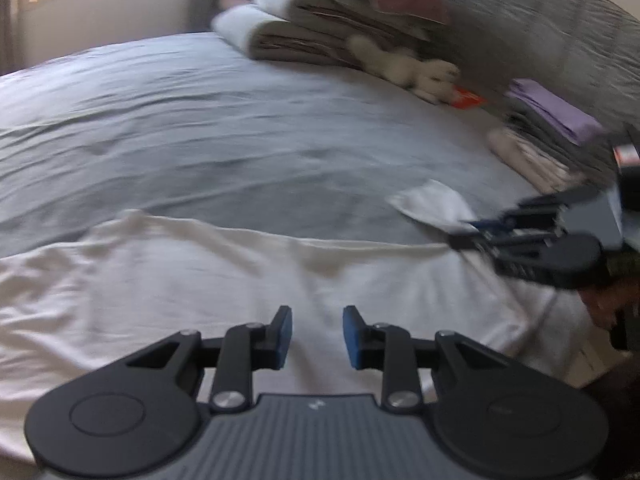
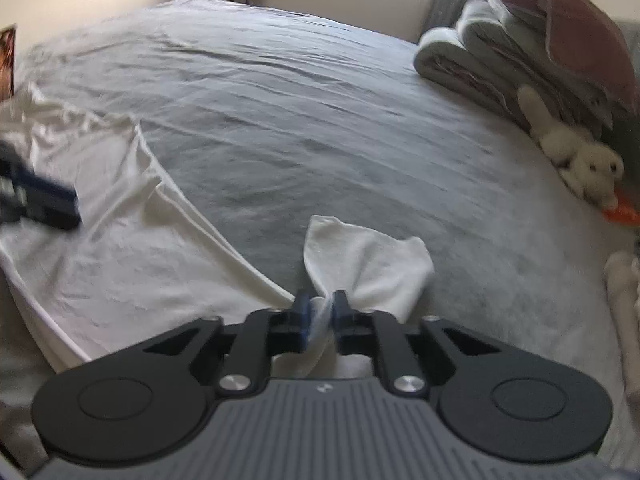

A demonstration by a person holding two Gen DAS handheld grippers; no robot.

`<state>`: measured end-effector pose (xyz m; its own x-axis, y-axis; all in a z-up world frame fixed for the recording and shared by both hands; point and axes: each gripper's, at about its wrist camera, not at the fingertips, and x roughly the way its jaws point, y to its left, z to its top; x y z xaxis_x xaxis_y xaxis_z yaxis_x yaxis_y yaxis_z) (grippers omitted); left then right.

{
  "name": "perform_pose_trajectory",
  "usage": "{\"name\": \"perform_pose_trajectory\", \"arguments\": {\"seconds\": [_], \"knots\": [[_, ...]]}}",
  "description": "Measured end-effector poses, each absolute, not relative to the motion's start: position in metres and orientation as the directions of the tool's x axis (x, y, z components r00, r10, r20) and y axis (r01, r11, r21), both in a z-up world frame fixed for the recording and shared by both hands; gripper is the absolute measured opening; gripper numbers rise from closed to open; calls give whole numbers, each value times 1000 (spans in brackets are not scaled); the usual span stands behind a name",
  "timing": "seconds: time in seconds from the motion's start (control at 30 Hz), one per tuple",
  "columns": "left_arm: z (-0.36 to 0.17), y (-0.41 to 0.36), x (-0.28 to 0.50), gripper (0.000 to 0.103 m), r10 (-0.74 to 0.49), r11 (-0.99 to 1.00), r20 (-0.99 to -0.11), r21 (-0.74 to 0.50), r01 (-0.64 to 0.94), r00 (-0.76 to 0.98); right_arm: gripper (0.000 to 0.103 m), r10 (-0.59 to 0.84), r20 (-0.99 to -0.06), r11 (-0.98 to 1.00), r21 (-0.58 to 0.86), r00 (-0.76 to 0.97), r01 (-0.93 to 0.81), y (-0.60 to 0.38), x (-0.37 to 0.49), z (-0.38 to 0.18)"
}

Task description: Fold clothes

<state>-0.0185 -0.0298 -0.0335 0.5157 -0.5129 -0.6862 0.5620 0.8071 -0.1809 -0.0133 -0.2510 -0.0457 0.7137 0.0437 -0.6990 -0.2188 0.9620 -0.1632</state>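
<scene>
A white garment (image 1: 200,280) lies spread on the grey bed sheet (image 1: 200,120), with its near part under my left gripper (image 1: 317,336). The left gripper's blue pads stand apart above the cloth with nothing between them: it is open. My right gripper (image 2: 320,316) is shut on a bunched end of the white garment (image 2: 100,220). A loose flap of that end (image 2: 360,264) fans out just beyond its fingertips. In the left wrist view the right gripper (image 1: 468,236) is at the right edge, with the flap (image 1: 432,200) in front of it. The left gripper (image 2: 44,204) is a blur at the far left of the right wrist view.
Folded blankets and a pillow (image 2: 500,56) are stacked at the back right by the headboard. A white plush toy (image 2: 580,164) lies beside them next to an orange item (image 1: 466,98). A pile of folded clothes with a purple top layer (image 1: 552,132) sits at the right.
</scene>
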Motion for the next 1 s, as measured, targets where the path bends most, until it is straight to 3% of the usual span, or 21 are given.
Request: {"name": "perform_pose_trajectory", "arguments": {"seconds": [0.07,0.3,0.57,0.67,0.8,1.0], "knots": [[-35,-39,-22,28,-549,772,-680,-190,606,486,5,37,-692,973,-139,721,-184,-259,-17,-38],[-36,-65,-39,28,-670,618,-653,-227,753,353,5,4,-674,992,-89,739,-86,-280,-46,-12],[-43,-86,-46,28,-660,572,-688,-198,796,303,6,-91,-715,995,-89,694,39,-299,-73,-29],[-40,-84,-42,28,-659,582,-684,-202,787,312,11,-64,-713,998,-30,698,61,-307,-76,-25],[-39,-78,-32,29,-647,618,-683,-210,757,339,37,-30,-679,999,-37,733,7,-294,-70,-15],[-42,-81,-25,29,-637,638,-686,-213,740,352,39,-16,-677,992,-105,736,-75,-270,-38,-26]]}}
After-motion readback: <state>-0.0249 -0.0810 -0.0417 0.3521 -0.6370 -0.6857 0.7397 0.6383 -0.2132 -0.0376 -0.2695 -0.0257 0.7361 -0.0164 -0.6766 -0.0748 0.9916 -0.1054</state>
